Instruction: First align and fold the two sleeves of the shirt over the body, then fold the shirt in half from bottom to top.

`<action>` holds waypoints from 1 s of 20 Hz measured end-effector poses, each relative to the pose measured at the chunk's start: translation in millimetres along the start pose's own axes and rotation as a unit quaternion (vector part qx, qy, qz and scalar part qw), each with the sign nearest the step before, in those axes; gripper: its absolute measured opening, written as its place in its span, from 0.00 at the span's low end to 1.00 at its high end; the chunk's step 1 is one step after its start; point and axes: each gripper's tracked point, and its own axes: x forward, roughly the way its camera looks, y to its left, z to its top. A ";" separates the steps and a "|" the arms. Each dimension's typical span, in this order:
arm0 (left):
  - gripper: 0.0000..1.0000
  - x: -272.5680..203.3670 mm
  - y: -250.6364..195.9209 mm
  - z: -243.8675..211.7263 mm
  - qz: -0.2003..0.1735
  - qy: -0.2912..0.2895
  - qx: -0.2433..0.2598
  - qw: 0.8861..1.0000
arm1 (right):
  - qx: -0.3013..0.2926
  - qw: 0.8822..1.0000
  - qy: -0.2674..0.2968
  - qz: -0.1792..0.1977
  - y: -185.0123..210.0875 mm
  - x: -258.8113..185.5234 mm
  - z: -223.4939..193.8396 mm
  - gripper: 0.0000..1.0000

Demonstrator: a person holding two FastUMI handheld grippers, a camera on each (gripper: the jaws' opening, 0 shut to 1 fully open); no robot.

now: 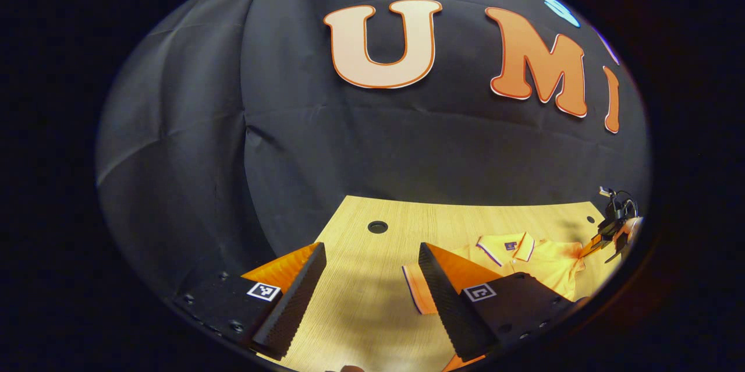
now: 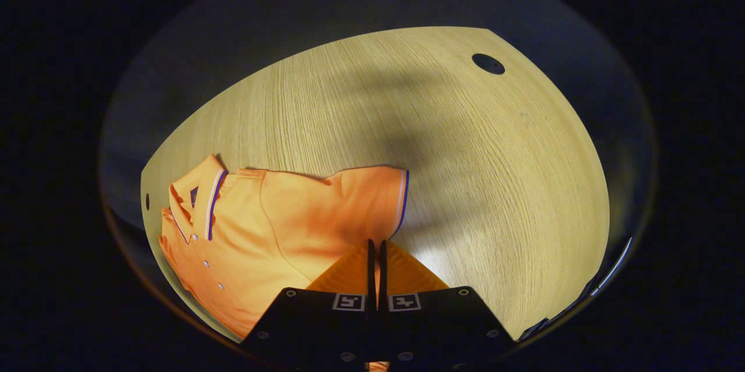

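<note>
An orange polo shirt (image 2: 273, 226) lies flat on the wooden table (image 2: 465, 156), with its collar (image 2: 198, 197) at the left of the right gripper view. One sleeve (image 2: 372, 197) with a striped cuff reaches to the right. My right gripper (image 2: 376, 242) is shut on that sleeve's lower edge, and a thin strip of cloth shows between the fingers. In the left gripper view my left gripper (image 1: 371, 250) hangs open above the table, holding nothing. The shirt (image 1: 541, 261) lies to its right, and a striped sleeve cuff (image 1: 414, 290) sits by the right finger. The right gripper (image 1: 586, 248) touches the shirt's far side.
Bare wood stretches left of the shirt, with a round hole (image 1: 377, 226) near the back edge. A second hole (image 2: 488, 63) shows in the right gripper view. The black cloth wall (image 1: 407, 151) rises right behind the table. Shadows cross the tabletop.
</note>
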 end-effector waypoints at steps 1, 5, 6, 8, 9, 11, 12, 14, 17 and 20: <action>0.98 -1.2 -0.8 0.0 -0.002 -0.002 0.000 1.000 | -0.004 1.000 -0.004 0.001 1.4 -6.3 0.1 0.00; 0.98 -5.9 2.5 5.9 -0.012 -0.011 0.001 1.000 | -0.033 0.999 -0.035 -0.001 13.4 -36.8 11.1 0.00; 0.98 -8.3 4.7 7.0 -0.014 -0.013 0.000 1.000 | -0.041 0.998 -0.044 -0.001 17.6 -45.0 14.5 0.00; 0.98 -10.7 9.3 8.0 -0.018 -0.015 -0.004 1.000 | -0.063 0.996 -0.061 -0.006 27.1 -62.1 19.5 0.00; 0.98 -12.6 12.2 8.1 -0.021 -0.015 -0.006 1.000 | -0.072 0.995 -0.068 -0.005 34.8 -70.9 20.8 0.00; 0.98 -13.0 20.9 7.4 -0.024 -0.017 -0.008 1.000 | -0.087 0.993 -0.079 0.001 54.8 -87.0 20.5 0.00; 0.98 -14.1 25.5 6.6 -0.024 -0.018 -0.010 1.000 | -0.095 0.992 -0.084 0.005 64.1 -94.1 19.0 0.00; 0.98 -15.8 33.7 5.6 -0.027 -0.018 -0.013 0.999 | -0.114 0.989 -0.092 0.006 82.4 -104.7 15.2 0.00; 0.98 -14.4 47.7 2.7 -0.028 -0.015 -0.015 0.999 | -0.137 0.986 -0.096 0.012 110.1 -115.5 6.1 0.00; 0.98 -17.4 62.2 -4.4 -0.027 -0.012 -0.018 0.999 | -0.159 0.982 -0.095 0.026 142.8 -112.4 -9.4 0.00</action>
